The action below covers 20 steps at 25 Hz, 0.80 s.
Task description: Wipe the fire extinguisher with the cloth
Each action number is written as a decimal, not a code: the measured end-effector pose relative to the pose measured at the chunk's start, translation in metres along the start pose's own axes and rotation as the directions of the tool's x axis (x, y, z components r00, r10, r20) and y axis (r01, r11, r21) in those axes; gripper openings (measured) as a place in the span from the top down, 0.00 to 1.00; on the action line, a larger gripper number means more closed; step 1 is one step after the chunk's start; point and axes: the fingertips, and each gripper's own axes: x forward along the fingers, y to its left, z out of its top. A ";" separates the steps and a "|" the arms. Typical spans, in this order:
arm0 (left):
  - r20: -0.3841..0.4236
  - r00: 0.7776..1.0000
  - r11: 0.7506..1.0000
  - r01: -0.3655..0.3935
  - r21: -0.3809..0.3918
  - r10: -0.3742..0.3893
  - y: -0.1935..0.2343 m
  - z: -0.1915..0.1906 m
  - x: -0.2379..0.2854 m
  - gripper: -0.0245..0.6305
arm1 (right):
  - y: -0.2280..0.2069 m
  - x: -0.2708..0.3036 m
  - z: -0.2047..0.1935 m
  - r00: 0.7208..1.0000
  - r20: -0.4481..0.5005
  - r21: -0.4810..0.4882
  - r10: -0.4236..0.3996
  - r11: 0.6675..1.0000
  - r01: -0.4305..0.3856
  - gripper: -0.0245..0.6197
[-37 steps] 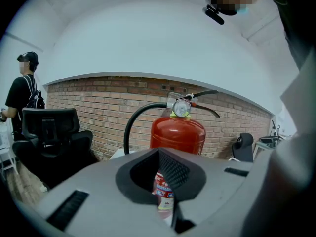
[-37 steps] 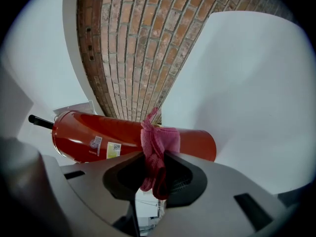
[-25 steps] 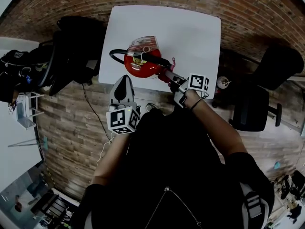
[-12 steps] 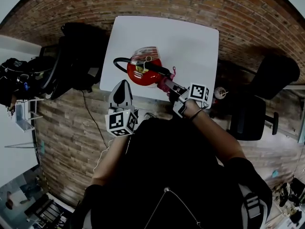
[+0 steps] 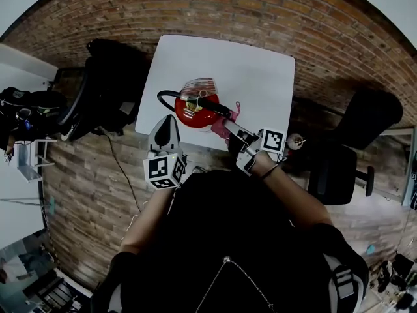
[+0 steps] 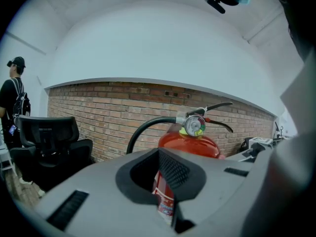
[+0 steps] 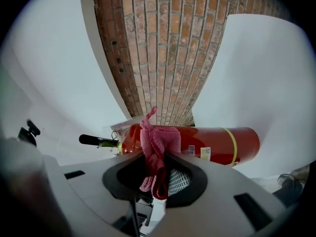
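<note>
A red fire extinguisher point(image 5: 195, 113) stands upright on the white table point(image 5: 254, 57) near its front edge, with a black hose and a gauge on top. My right gripper point(image 5: 228, 125) is shut on a pink cloth point(image 5: 221, 128), which is pressed to the extinguisher's right side. In the right gripper view the cloth point(image 7: 156, 144) bunches between the jaws of the right gripper point(image 7: 157, 179) in front of the red cylinder point(image 7: 217, 140). My left gripper point(image 5: 167, 121) is shut and holds nothing, just short of the extinguisher point(image 6: 190, 143). In the left gripper view the left gripper point(image 6: 170, 201) points at its label.
Black office chairs stand on the brick floor at the left point(image 5: 98, 77) and right point(image 5: 358, 119) of the table. A small round object point(image 5: 296, 139) sits on the floor by the right corner. A person point(image 6: 14, 100) stands far left beside a chair point(image 6: 47, 139).
The head view has shifted, so the table sits lower in frame. My left gripper has edged closer to the extinguisher. The right gripper stays shut on the cloth at the extinguisher's side.
</note>
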 end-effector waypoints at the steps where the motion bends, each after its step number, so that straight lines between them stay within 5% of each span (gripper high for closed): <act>1: 0.003 1.000 1.000 0.002 0.000 -0.002 -0.001 0.001 0.001 0.92 | 0.005 0.000 0.001 1.000 0.004 0.001 0.018 1.000 -0.018 0.80; 20: 0.011 1.000 1.000 0.004 -0.001 -0.004 0.005 0.003 -0.009 0.92 | 0.063 -0.006 0.009 0.971 0.077 0.008 0.225 0.974 -0.227 0.80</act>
